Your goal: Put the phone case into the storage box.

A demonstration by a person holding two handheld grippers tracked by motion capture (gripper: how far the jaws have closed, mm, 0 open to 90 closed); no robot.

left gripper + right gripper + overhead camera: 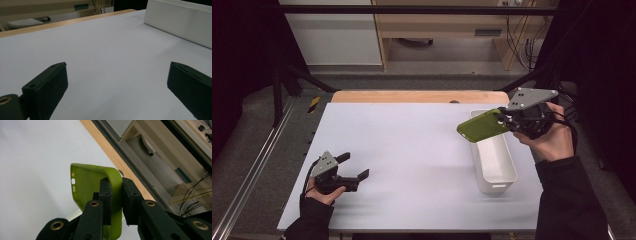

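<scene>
A green phone case [482, 126] hangs in the air over the far end of a white bin [507, 172], held by one edge. My right gripper [507, 119] is shut on it. In the right gripper view the two black jaws pinch the wall of the green phone case [85, 182] at my right gripper [116, 195], with the hollow inside of the case facing the camera. My left gripper [353, 166] rests low at the table's near left, jaws wide apart and nothing between them; in its own view my left gripper [117, 82] looks over the bare white table [105, 50].
The long white bin [180, 22] stands on the right side of the white table [402, 150]. A wooden strip [419, 96] edges the table's far side. Black frame bars and a metal rail [252, 170] run along the left; shelving and cables stand beyond the table.
</scene>
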